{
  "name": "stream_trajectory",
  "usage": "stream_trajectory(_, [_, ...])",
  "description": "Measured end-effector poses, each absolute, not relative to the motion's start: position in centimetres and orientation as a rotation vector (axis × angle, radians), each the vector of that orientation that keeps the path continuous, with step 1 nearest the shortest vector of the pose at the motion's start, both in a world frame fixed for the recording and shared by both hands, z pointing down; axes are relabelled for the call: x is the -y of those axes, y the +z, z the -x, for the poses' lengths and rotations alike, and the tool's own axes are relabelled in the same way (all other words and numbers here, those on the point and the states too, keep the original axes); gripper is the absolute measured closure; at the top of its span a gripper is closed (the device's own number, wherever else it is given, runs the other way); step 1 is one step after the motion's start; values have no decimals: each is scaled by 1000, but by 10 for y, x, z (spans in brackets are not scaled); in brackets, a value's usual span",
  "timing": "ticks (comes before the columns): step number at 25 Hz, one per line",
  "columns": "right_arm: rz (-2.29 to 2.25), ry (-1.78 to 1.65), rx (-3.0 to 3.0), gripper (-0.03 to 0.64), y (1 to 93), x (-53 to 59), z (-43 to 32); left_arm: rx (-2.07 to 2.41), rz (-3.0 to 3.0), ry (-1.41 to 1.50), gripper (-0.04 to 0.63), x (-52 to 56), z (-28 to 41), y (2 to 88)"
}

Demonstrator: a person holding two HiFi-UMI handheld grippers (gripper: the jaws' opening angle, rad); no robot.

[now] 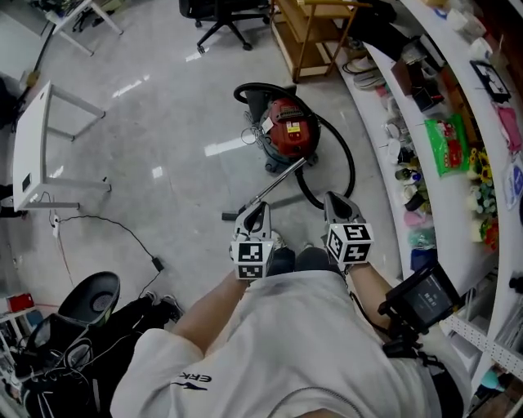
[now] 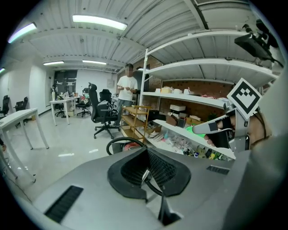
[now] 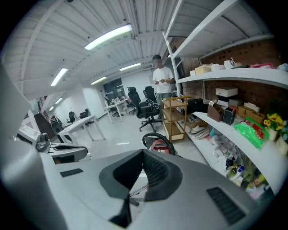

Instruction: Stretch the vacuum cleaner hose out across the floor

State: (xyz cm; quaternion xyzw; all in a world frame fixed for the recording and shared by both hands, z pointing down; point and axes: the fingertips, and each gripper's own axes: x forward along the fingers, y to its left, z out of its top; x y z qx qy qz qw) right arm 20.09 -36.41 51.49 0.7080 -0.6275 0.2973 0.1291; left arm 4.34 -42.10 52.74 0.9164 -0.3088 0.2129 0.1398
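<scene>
A red canister vacuum cleaner (image 1: pixel 286 131) stands on the grey floor ahead of me; its red top also peeks over the jaws as the vacuum cleaner (image 3: pixel 159 145). Its black hose (image 1: pixel 347 159) loops from the canister round to the right and back toward me, joining a metal wand (image 1: pixel 274 186) that lies slanting on the floor. My left gripper (image 1: pixel 254 219) hangs above the wand's near end, jaws shut and empty. Level with it on the other side, the right gripper (image 1: pixel 336 204) is near the hose's near bend, shut too, holding nothing.
A long white shelf (image 1: pixel 458 188) crowded with small items runs down the right. A wooden rack (image 1: pixel 306 33) and a black office chair (image 1: pixel 225 20) stand beyond the vacuum. A white table (image 1: pixel 37 147) is at left, a cable (image 1: pixel 122 237) and dark gear (image 1: pixel 78 314) at lower left. A person (image 3: pixel 161 81) stands far off.
</scene>
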Motion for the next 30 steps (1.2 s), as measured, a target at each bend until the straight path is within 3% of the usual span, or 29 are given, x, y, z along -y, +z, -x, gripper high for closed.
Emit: stream_trajectory(30, [-1811,1111,1757,615,740,493,-317,817,-2516,1015,594,505,-151,762])
